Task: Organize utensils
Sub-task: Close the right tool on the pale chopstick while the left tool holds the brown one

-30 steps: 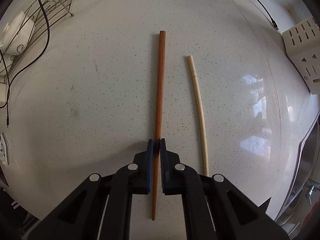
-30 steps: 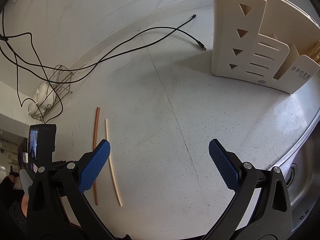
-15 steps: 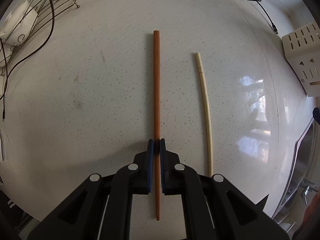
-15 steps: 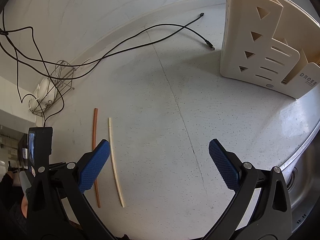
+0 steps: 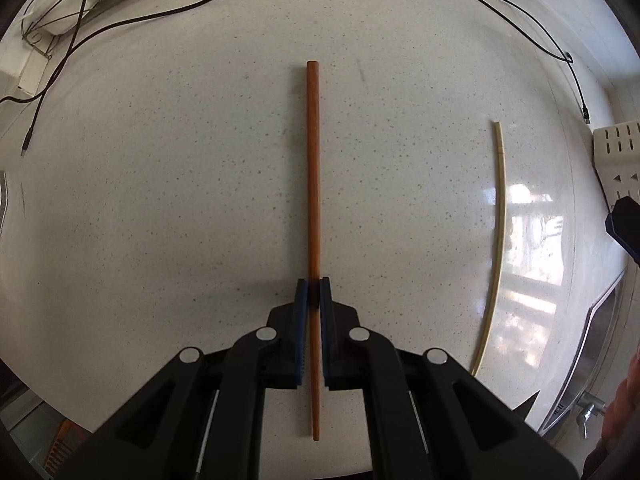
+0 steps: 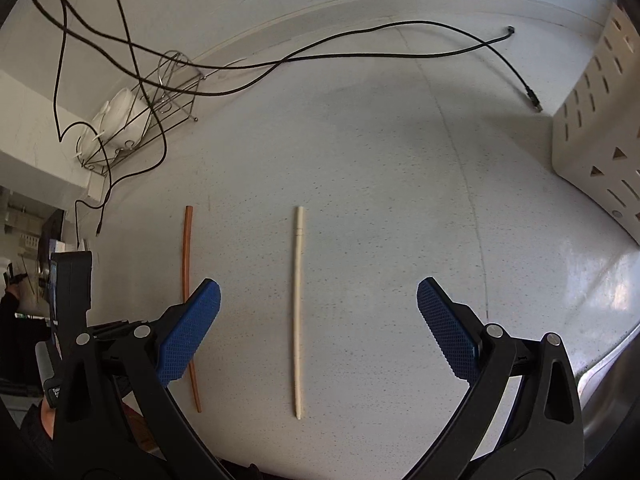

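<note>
Between the ribbed blue pads (image 5: 303, 320) of the left gripper (image 5: 313, 294): round red-brown chopstick (image 5: 313, 168), pinched near its thin end, over speckled white counter (image 5: 160, 208). Right gripper (image 6: 318, 296) spread wide, empty, straddling a slim cream chopstick (image 6: 297, 304) lying flat. Perforated cream holder (image 6: 596, 128) far right; black cables (image 6: 280, 60) and wire rack (image 6: 160, 100) behind.

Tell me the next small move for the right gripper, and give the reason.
Probably lower the right gripper straight down and close it on the pale chopstick. Its jaws stand wide open with that chopstick lying on the counter centred between them, untouched. The left gripper is already shut on the brown chopstick, and the utensil holder stands to the right.
</note>
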A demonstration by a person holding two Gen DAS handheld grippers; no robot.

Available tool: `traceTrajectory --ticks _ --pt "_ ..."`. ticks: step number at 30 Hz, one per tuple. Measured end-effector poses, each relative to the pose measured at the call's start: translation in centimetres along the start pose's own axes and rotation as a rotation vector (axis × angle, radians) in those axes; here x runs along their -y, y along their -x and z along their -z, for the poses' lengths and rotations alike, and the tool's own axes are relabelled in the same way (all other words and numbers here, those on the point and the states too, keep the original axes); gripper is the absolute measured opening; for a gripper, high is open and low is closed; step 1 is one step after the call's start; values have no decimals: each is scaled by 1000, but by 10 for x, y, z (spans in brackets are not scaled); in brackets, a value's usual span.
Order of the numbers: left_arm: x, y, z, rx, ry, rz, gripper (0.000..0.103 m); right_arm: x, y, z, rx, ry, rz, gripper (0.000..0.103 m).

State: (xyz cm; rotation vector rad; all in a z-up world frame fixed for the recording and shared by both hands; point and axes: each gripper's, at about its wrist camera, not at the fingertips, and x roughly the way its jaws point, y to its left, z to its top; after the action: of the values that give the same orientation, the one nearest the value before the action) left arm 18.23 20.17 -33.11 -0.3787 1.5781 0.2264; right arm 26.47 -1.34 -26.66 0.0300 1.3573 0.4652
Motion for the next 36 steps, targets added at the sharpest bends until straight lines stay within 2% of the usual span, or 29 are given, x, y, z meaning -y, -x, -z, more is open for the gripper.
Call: traceTrajectory --ticks 4,7,10,12,15,19,36 --pt "-8 2 2 8 9 4 5 -12 -12 -3 -58 38 3 91" --pt "-10 3 5 15 12 2 5 -12 -26 -6 -137 21 30 81" --pt "-12 1 6 21 13 4 5 -5 -48 -8 -251 -44 11 73" --pt "-11 1 9 25 12 6 5 -4 -59 -9 -308 -55 13 61" --pt "-12 5 15 30 7 -2 5 -7 -65 -8 -325 -41 52 57" --pt "-2 7 18 40 -8 -30 5 -12 -71 -9 -356 -52 59 54" --pt "6 15 26 53 10 -42 5 -43 -98 -9 -435 -68 143 20"
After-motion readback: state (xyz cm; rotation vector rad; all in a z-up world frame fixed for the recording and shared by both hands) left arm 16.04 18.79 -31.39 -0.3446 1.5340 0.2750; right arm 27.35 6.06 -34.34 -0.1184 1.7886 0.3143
